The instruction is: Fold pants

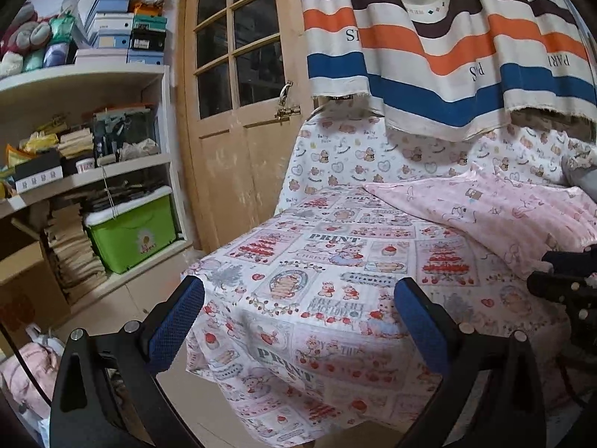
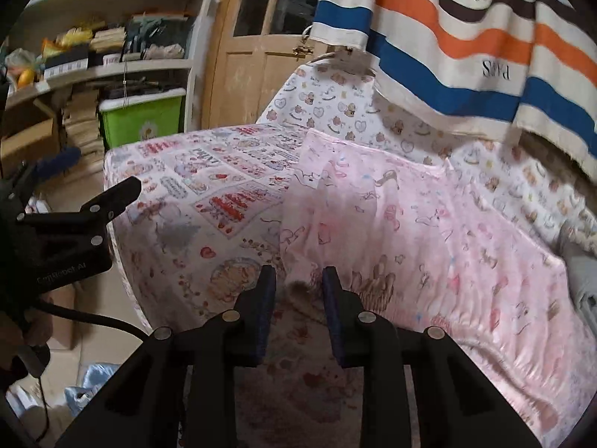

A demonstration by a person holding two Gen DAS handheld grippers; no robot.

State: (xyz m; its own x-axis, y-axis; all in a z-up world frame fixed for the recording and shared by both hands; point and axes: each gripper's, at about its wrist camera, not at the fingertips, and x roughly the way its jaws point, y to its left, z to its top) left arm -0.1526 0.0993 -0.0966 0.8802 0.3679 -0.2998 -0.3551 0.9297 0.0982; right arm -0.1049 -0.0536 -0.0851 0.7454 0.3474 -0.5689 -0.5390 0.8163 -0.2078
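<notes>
My left gripper (image 1: pixel 298 298) hangs over the near corner of the bed with its blue-padded jaws spread wide and nothing between them. Below it lies the printed bedsheet (image 1: pixel 321 261), whose panels read "PRINT", "Strawberry" and part of "CHRIST…" among cakes and rabbits.

My right gripper (image 2: pixel 298 280) sits low over the same sheet, its jaws drawn close but with a clear gap left, and no cloth caught in that gap. Its tips are just beside the near edge of the pink pants (image 2: pixel 429 246), which lie spread flat on the bed toward my right, covered in small cartoon drawings. In the left wrist view the pants (image 1: pixel 496 209) lie at the far right of the bed, well apart from my left gripper.

From the right wrist view I see the body of the left gripper (image 2: pixel 108 201) at the left edge, with pale lettering on its housing that I cannot read for certain.

Behind the bed a cover with bears and hearts (image 1: pixel 358 153) carries the words "Baby" and "Bear". Above it hangs a striped curtain (image 1: pixel 447 44) in orange, blue and brown, with upside-down lettering that looks like "PARIS". To the left stand a wooden door (image 1: pixel 238 112) with glass panes and a white shelf (image 1: pixel 93 74) holding stacked boxes, and lower down a green storage bin (image 1: pixel 134 235) with a daisy sticker.
</notes>
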